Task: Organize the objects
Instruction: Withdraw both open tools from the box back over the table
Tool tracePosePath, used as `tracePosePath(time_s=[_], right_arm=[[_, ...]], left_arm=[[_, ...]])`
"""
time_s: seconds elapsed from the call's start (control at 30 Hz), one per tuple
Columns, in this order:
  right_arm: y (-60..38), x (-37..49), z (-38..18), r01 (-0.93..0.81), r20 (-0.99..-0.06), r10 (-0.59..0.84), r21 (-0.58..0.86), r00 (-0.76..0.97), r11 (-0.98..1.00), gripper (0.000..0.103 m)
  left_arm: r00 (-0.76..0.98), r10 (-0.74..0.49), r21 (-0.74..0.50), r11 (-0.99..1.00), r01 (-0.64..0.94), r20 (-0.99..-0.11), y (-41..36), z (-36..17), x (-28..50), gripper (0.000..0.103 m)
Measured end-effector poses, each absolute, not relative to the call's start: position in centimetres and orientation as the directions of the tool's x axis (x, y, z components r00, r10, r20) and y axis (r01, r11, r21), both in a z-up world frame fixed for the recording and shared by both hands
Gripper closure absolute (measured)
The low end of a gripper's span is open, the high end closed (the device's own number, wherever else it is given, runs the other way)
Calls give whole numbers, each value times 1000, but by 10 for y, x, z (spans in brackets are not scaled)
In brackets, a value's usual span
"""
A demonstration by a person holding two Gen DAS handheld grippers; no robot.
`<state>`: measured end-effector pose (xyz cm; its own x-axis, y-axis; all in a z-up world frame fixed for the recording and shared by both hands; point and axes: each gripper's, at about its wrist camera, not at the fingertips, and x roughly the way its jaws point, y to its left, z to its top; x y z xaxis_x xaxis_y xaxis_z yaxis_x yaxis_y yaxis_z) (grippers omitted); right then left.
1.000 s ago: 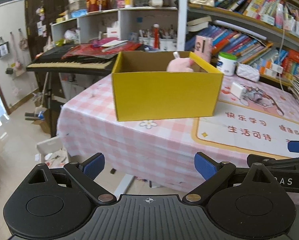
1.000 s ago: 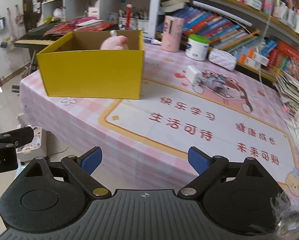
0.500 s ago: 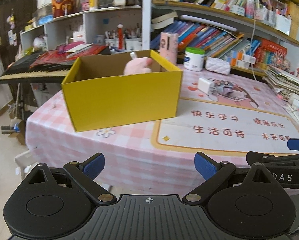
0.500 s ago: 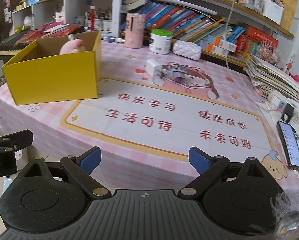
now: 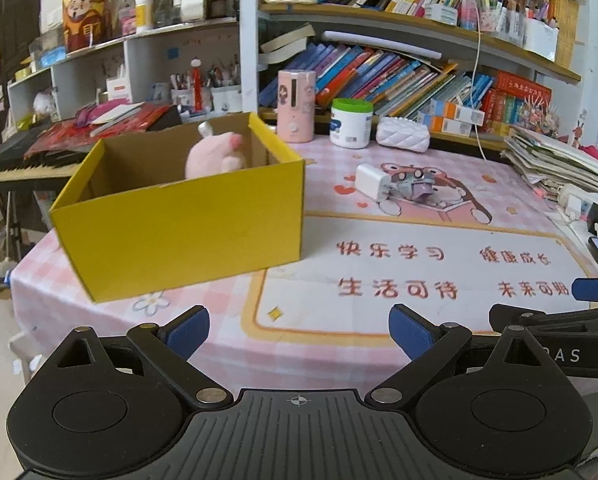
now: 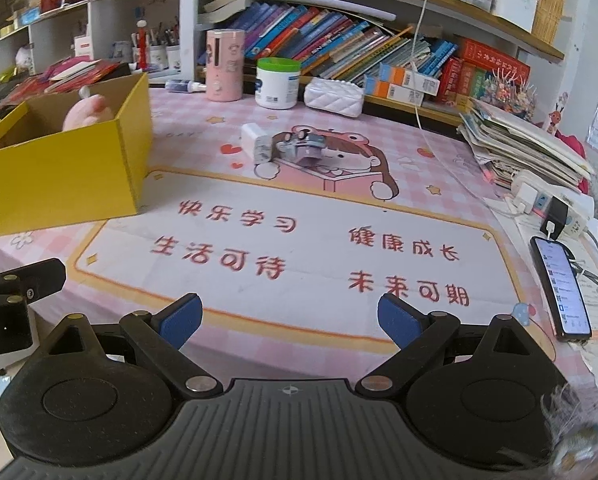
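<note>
A yellow cardboard box (image 5: 187, 232) (image 6: 59, 176) stands on the left of the pink checked table, with a pink plush toy (image 5: 215, 154) (image 6: 85, 110) inside it. Further back on the cartoon mat lie a white charger block (image 5: 369, 180) (image 6: 255, 142) and a small grey toy (image 5: 417, 184) (image 6: 303, 148). My left gripper (image 5: 299, 330) hovers open at the table's near edge, nothing between its blue pads. To its right, my right gripper (image 6: 289, 320) is open and empty too, over the mat's front border.
A pink cylinder (image 6: 225, 66), a green-lidded white jar (image 6: 277, 82) and a quilted white pouch (image 6: 333, 96) line the back edge under the bookshelves. A phone (image 6: 561, 284) on a cable, a power strip and a paper stack sit at the right. A keyboard (image 5: 15, 164) stands left.
Both grippers have swung to the right along the table's front. The yellow box has slid left in both views and the right side with the phone has come into sight.
</note>
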<state>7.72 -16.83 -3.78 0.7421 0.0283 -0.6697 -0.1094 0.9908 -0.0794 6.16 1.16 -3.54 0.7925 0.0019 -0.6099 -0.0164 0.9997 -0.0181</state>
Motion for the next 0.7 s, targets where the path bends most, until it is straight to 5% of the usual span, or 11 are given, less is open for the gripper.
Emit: tracePosePath(time_s=[0.7], right_arm=[[-213, 193, -33, -212, -669, 120, -57, 733, 976, 9]], left_arm=[[797, 37, -27, 997, -67, -603, -43, -33, 150, 5]])
